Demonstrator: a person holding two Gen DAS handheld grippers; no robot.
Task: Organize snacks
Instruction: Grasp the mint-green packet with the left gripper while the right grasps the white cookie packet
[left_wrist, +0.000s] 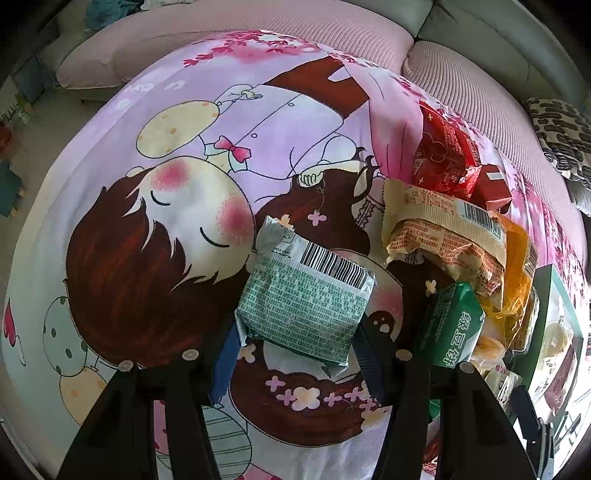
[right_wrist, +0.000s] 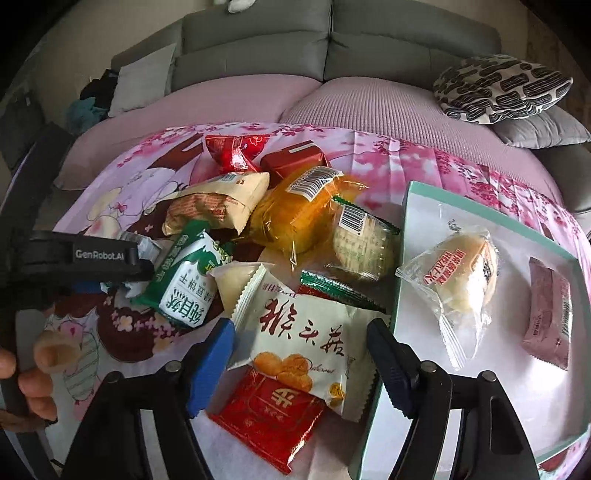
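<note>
Pink cartoon-print cloth (left_wrist: 184, 221) covers the surface we work on, showing a sleeping child's face, balloons and blossoms. Behind it runs a sofa with pink ribbed seat cushions (right_wrist: 351, 107) and grey backrests (right_wrist: 332, 40); a black-and-white patterned pillow (right_wrist: 502, 88) lies on a grey one at the right end.

Our left gripper (left_wrist: 295, 354) points steeply down and holds a silver-green snack packet (left_wrist: 306, 299), barcode side up, between its blue pads: the jaws stand about half open and press on the packet's two sides, with the packet's near end between the fingertips. In the right wrist view the same gripper enters from the left edge, its fingers bearing a white logo, with a person's fingers (right_wrist: 33, 384) visible below it.

Our right gripper (right_wrist: 299, 354) hangs over the heap of snacks with its jaws wider apart. A cream packet with red characters (right_wrist: 306, 343) lies between the blue pads; we cannot tell whether the pads touch it. A red packet (right_wrist: 269, 417) lies just under its near edge.

The heap holds a green-and-white packet (right_wrist: 184, 284), an orange-wrapped cake (right_wrist: 299, 218), a beige packet (right_wrist: 218, 206) and red ones behind. Just right of the heap stands a teal-rimmed box lid (right_wrist: 402, 266), holding a clear-wrapped bun (right_wrist: 461, 280) and a mauve packet (right_wrist: 550, 314).
</note>
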